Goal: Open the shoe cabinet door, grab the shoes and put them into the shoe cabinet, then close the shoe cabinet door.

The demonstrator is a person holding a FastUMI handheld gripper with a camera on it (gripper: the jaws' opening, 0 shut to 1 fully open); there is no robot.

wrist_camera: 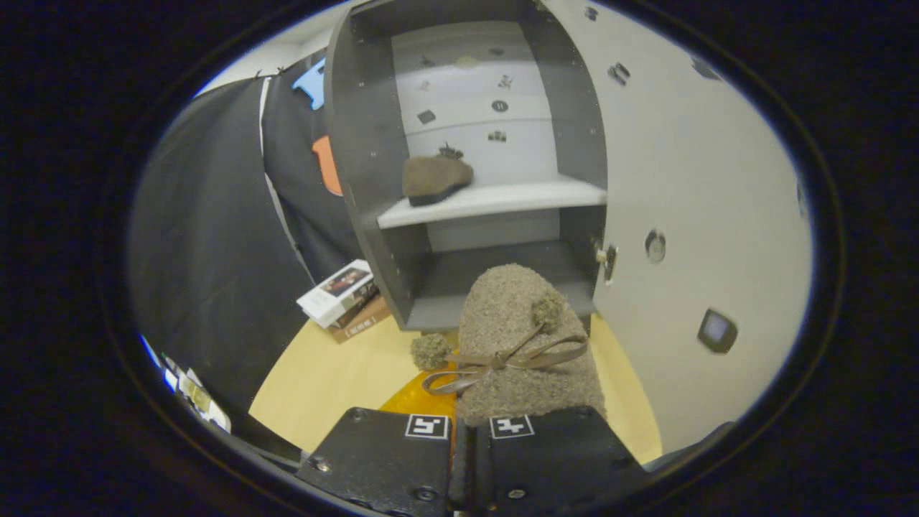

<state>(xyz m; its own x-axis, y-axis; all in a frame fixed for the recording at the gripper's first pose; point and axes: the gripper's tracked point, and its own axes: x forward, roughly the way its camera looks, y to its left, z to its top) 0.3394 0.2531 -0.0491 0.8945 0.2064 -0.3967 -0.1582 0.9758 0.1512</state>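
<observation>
My gripper (pixel 470 431) is shut on a brown fuzzy shoe (pixel 520 337) with a ribbon bow and pompoms; the shoe sticks out ahead of the fingers, toe pointing at the cabinet. The shoe cabinet (pixel 474 165) stands open straight ahead, dark-sided with a white shelf (pixel 495 201). A second brown shoe (pixel 434 178) rests on the left part of that shelf. The white cabinet door (pixel 689 237) is swung open to the right of the held shoe. The lower compartment (pixel 495 280) lies just beyond the held shoe's toe.
Books or boxes (pixel 343 294) lie stacked on the wooden floor (pixel 337 373) left of the cabinet's base. Black cloth walls close the left side. An orange patch (pixel 423 398) on the floor shows beneath the held shoe.
</observation>
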